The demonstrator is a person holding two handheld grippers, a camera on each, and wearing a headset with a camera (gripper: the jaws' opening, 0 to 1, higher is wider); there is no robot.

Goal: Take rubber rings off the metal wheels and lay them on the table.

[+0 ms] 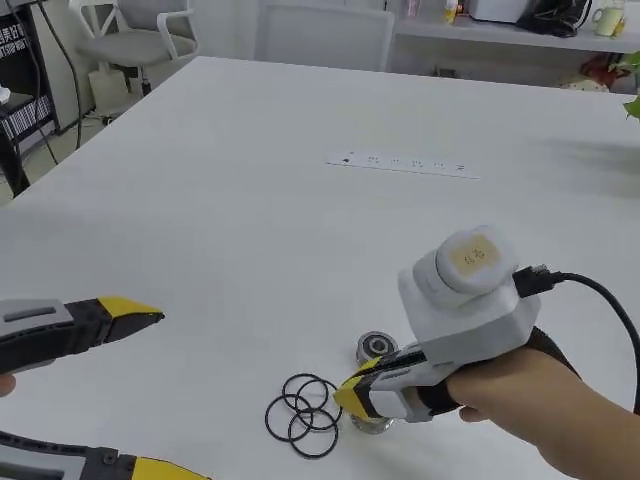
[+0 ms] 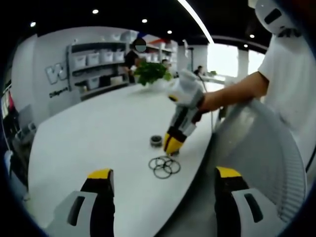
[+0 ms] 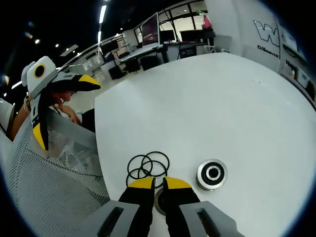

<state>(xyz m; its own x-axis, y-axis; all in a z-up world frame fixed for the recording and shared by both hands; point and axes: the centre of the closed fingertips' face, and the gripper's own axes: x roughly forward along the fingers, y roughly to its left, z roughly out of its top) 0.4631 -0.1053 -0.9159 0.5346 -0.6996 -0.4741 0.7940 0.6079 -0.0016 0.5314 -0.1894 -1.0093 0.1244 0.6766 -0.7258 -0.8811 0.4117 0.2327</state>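
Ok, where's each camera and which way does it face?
Head view: headset, down at the table; left gripper, right gripper, a hand.
Left gripper view: on the left gripper, facing the right gripper; own jaws open.
Right gripper view: on the right gripper, facing the metal wheel; own jaws pinch a second wheel.
All three share the rubber rings.

I count four thin black rubber rings (image 1: 303, 413) lying flat on the white table (image 1: 250, 220), overlapping one another in a loose cluster. Near them, but not touching, one metal wheel (image 1: 376, 346) lies flat: a silvery disc with a dark band and a hole at its centre. A second wheel (image 3: 159, 200) sits between the close-set jaws of the right gripper (image 3: 159, 184), mostly hidden. I can't tell whether a ring is on it.
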